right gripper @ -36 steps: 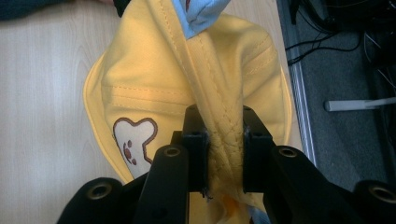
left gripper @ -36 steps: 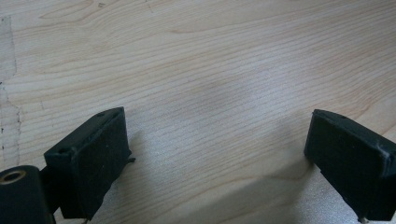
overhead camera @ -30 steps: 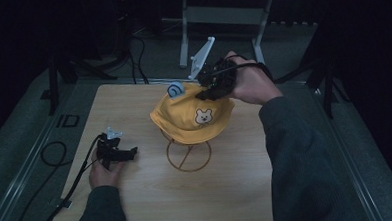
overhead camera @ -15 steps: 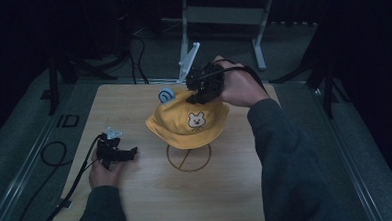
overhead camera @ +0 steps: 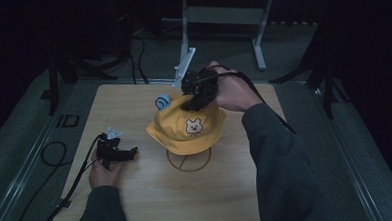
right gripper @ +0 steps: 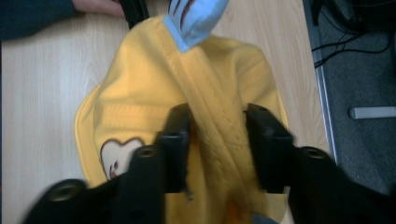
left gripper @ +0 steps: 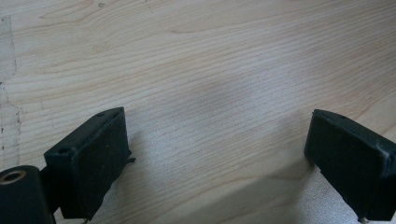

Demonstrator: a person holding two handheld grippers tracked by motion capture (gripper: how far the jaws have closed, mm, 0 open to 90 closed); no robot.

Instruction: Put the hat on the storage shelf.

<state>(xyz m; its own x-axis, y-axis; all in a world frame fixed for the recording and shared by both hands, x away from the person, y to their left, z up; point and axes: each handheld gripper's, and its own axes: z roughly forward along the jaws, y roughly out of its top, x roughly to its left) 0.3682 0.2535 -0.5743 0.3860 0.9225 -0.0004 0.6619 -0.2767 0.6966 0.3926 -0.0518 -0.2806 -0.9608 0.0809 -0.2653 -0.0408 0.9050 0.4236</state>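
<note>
A yellow bucket hat [overhead camera: 187,128] with a small white bear face on its front and a light blue ear-like tab [overhead camera: 162,101] at its top is lifted above a wire ring stand [overhead camera: 188,160], its crown fabric pinched into a fold and its brim hanging down.
</note>
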